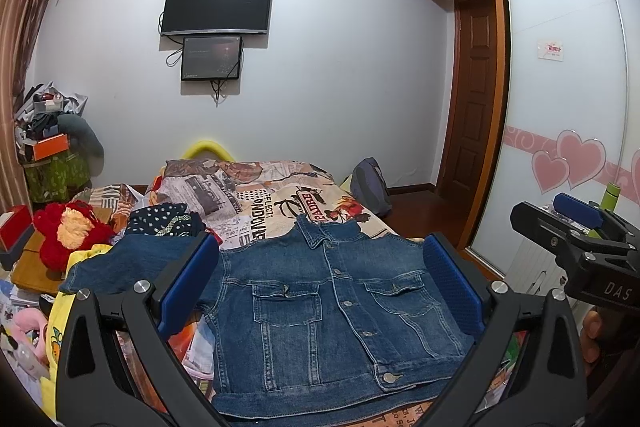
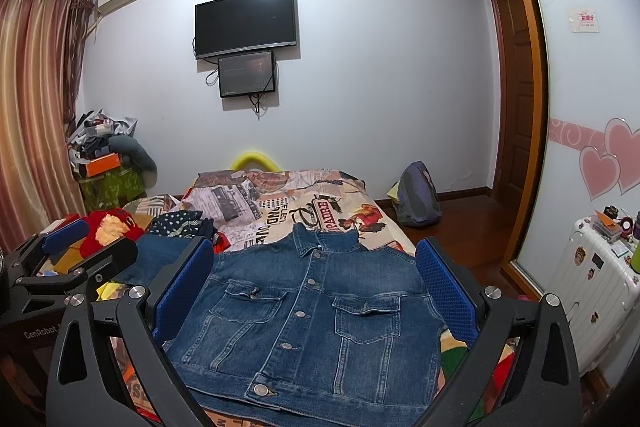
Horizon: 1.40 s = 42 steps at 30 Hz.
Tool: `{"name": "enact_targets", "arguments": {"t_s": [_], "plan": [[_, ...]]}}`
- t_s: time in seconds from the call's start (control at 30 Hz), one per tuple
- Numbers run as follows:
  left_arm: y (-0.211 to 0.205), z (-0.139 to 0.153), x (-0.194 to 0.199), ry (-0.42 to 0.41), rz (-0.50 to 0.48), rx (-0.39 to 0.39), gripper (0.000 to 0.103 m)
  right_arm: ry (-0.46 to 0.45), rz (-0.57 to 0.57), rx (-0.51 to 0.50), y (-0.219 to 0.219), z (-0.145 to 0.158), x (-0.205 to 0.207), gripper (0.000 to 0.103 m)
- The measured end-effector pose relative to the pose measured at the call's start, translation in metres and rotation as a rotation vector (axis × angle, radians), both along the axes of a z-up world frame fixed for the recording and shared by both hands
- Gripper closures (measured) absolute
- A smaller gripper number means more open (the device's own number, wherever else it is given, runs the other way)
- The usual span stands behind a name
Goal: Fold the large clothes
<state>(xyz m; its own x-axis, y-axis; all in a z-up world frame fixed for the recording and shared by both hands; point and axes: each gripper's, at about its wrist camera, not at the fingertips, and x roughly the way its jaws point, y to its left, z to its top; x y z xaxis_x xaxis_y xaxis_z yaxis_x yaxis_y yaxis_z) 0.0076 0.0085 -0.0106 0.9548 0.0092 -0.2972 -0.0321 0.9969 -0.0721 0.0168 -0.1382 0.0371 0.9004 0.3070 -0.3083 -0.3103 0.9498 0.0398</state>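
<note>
A blue denim jacket (image 1: 332, 319) lies front up and buttoned on the bed, collar toward the far wall; it also shows in the right wrist view (image 2: 308, 311). Its left sleeve (image 1: 132, 267) stretches out to the left. The right sleeve does not show. My left gripper (image 1: 320, 247) is open and empty, held above the near part of the jacket. My right gripper (image 2: 316, 251) is open and empty, also above the jacket. Each gripper shows in the other's view: the right one (image 1: 576, 227) at the far right, the left one (image 2: 76, 243) at the far left.
The bed (image 1: 276, 203) has a printed cover. A red plush toy (image 1: 68, 231) and a dotted dark garment (image 1: 168, 221) lie at its left. A backpack (image 2: 416, 195) stands on the floor at the right. A white suitcase (image 2: 592, 287) stands by the wardrobe door.
</note>
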Motion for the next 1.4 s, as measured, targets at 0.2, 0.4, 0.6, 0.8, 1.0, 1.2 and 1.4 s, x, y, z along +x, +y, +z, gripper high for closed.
{"name": "enact_targets", "arguments": {"t_s": [0.2,0.4,0.6,0.8,1.0,1.2,1.4], "plan": [[0.001,-0.001,0.002,0.006,0.002,-0.004,0.000,0.003,-0.001,-0.001,0.000,0.000,0.001,0.003],[0.006,-0.003,0.007,0.015,0.010,-0.008,0.000,0.015,-0.001,-0.004,0.002,-0.008,0.003,0.002],[0.016,-0.007,0.021,0.032,0.032,-0.010,0.000,0.037,0.005,-0.014,0.005,-0.014,0.018,0.003],[0.043,-0.012,0.040,0.046,0.076,-0.026,0.000,0.062,0.015,-0.031,0.012,-0.019,0.036,0.003],[0.086,-0.019,0.063,0.068,0.188,-0.009,0.000,0.115,0.021,-0.040,0.019,-0.031,0.065,0.003],[0.146,-0.040,0.089,0.130,0.327,-0.003,0.000,0.149,0.013,-0.067,0.027,-0.044,0.093,0.003],[0.241,-0.076,0.105,0.220,0.500,-0.120,0.000,0.177,0.002,-0.094,0.036,-0.053,0.124,0.003]]}}
